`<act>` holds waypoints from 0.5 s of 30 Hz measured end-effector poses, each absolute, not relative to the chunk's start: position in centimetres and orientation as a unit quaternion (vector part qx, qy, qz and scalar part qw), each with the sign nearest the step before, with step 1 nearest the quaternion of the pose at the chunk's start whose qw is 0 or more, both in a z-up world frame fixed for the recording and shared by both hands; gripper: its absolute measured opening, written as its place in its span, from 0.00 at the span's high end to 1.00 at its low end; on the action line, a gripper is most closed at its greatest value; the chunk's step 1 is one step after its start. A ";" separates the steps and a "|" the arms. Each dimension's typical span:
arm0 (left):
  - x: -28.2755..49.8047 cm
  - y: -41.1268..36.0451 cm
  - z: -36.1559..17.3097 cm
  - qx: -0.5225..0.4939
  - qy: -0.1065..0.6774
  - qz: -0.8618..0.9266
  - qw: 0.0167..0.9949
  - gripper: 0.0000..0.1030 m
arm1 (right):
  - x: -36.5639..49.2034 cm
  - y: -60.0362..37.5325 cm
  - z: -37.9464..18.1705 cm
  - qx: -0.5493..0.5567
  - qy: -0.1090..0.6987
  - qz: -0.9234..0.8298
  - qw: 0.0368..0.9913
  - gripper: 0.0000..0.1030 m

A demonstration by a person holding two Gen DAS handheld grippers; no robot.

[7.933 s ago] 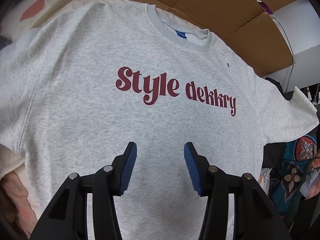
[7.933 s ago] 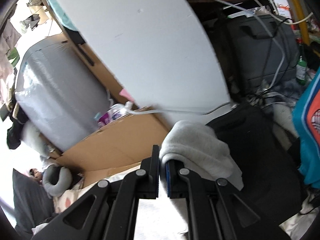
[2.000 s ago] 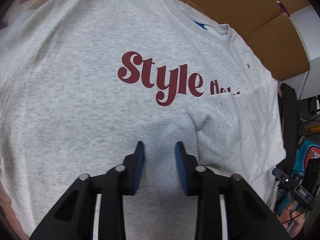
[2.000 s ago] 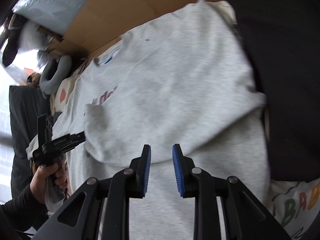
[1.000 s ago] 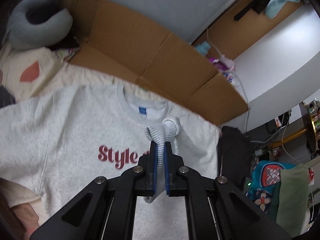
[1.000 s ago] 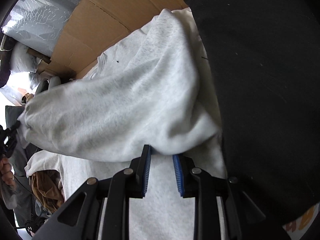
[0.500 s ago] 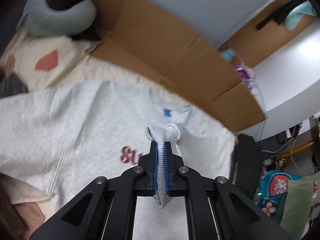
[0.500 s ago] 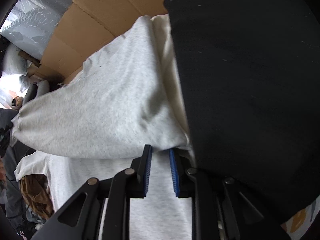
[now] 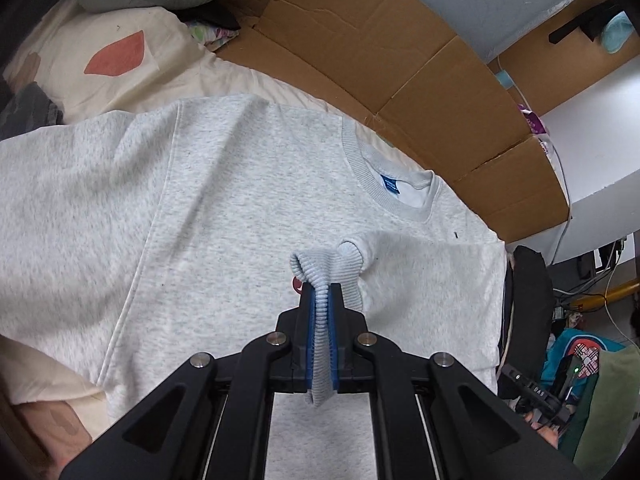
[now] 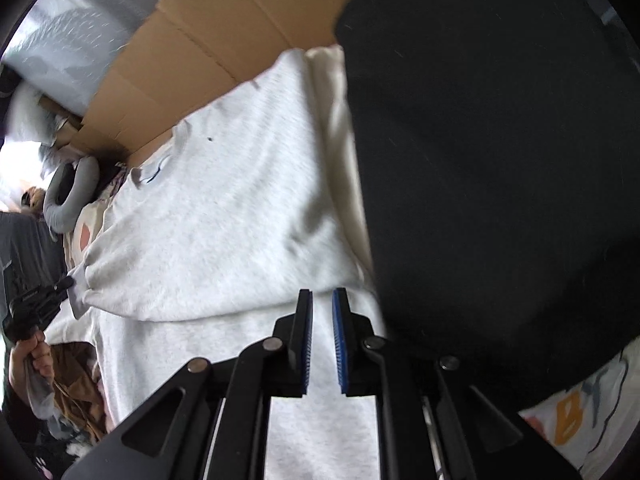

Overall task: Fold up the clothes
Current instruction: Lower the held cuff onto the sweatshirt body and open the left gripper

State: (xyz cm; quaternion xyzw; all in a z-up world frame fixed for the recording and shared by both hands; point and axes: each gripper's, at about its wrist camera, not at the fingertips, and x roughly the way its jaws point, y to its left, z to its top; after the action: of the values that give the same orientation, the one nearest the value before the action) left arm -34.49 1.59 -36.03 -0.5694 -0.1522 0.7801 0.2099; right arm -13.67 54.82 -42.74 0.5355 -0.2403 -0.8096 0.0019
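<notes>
Two grippers over one grey sweatshirt (image 9: 220, 220), spread flat on cream bedding (image 9: 100, 60).

Left gripper (image 9: 320, 292) first: clamped tight on the ribbed cuff (image 9: 324, 268), pinched between the blue pads, with a loop poking out past the tips and the tail hanging back toward the handle. Sleeve lying across the chest from the tool's right, so a straight folded edge on that side of the shirt. Just past the tips, a sliver of red print peeking out from under the cuff. Further ahead, the collar (image 9: 376, 184) with its blue label (image 9: 390, 185), then the cardboard (image 9: 380, 60) wall close behind, so not much room forward. Plenty of flat grey fabric off to the left though, with the other sleeve spread out that way.

Right gripper (image 10: 322, 300): pads nearly together, just been closing, only a thin slit between them and nothing pinched in it. Tips right at the folded sleeve's lower edge. Tight against a big black mass (image 10: 500, 160) on its right, open shirt to its left, same cardboard further ahead.
</notes>
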 end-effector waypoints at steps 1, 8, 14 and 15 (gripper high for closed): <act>-34.6 1.7 -36.2 -0.570 -0.148 0.780 0.210 0.96 | -14.1 54.6 -42.6 0.534 -0.236 -0.812 0.003 0.92; -35.3 1.9 -38.4 -0.593 -0.093 0.771 0.212 0.95 | -16.7 53.5 -42.6 0.536 -0.205 -0.819 0.021 0.91; -35.5 1.0 -41.2 -0.626 -0.089 0.750 0.193 0.92 | -18.8 52.5 -44.9 0.561 -0.170 -0.810 0.016 0.91; -35.3 0.9 -41.4 -0.629 -0.087 0.749 0.187 0.92 | -18.8 52.6 -45.1 0.564 -0.165 -0.809 0.011 0.91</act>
State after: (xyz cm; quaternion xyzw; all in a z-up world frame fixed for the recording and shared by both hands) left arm -35.29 0.93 -41.42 -0.6294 -0.0866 0.7494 0.1866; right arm -18.84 52.62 -45.08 0.5636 -0.1650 -0.8093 0.0112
